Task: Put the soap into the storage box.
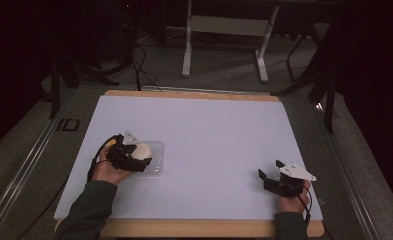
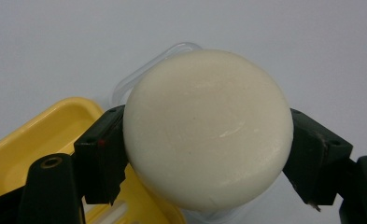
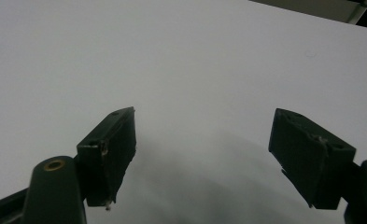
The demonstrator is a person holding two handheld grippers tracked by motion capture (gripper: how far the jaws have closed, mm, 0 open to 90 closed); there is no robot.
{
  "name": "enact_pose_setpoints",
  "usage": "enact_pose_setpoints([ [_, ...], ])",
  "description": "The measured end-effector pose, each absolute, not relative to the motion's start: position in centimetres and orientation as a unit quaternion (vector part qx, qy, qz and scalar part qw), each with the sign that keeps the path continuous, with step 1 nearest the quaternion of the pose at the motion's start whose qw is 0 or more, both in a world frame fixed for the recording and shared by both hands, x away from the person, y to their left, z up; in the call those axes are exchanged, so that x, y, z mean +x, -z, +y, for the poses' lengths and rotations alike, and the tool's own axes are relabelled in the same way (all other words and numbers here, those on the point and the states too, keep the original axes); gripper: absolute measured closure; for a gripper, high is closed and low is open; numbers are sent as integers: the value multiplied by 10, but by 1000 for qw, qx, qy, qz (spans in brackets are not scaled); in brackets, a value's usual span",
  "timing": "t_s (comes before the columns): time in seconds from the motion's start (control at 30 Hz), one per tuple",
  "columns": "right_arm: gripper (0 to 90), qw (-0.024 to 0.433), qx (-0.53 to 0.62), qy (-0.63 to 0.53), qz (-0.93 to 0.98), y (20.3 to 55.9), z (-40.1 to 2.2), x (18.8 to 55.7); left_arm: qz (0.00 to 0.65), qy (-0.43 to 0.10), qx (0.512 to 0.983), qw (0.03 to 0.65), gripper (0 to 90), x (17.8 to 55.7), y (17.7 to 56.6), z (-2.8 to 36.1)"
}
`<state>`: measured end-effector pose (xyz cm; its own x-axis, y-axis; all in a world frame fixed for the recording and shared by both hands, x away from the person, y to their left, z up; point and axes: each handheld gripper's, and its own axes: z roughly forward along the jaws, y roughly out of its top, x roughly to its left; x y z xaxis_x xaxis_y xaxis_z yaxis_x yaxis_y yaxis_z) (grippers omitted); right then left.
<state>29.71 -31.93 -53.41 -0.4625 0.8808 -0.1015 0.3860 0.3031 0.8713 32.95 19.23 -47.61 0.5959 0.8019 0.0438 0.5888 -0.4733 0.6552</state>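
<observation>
A round cream-white bar of soap (image 2: 209,130) sits between the two black jaws of my left gripper (image 2: 208,154), and both pads press on its sides. From above, the soap (image 1: 141,149) and the left gripper (image 1: 138,155) hang over a clear plastic lid (image 1: 157,159) at the table's left. Part of a yellow soap dish (image 2: 41,135) lies under the gripper's left jaw, and a corner of the clear lid (image 2: 125,86) peeks out behind the soap. My right gripper (image 1: 270,169) rests at the front right, open, with nothing but white sheet between its jaws (image 3: 204,140).
A white sheet (image 1: 209,125) covers most of the wooden table (image 1: 194,228). Beyond the table's far edge stand the legs of a white desk (image 1: 186,50), with cables on the dark floor (image 1: 139,70). A metal rail (image 1: 29,160) runs along the left side.
</observation>
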Motion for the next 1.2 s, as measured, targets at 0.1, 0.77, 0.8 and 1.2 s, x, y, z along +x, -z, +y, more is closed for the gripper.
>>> enact_pose_setpoints([
  [0.1,225,300,423,-412,749,534,-319,297,417,-177,839,302,241,330,476,194],
  [0.77,225,300,422,-412,750,534,-319,297,494,-190,800,283,241,335,486,238],
  [0.8,225,300,422,-412,750,534,-319,297,494,-190,800,283,240,335,486,238],
  [1.2,225,301,421,-411,750,534,-319,297,517,-184,792,267,239,339,504,250],
])
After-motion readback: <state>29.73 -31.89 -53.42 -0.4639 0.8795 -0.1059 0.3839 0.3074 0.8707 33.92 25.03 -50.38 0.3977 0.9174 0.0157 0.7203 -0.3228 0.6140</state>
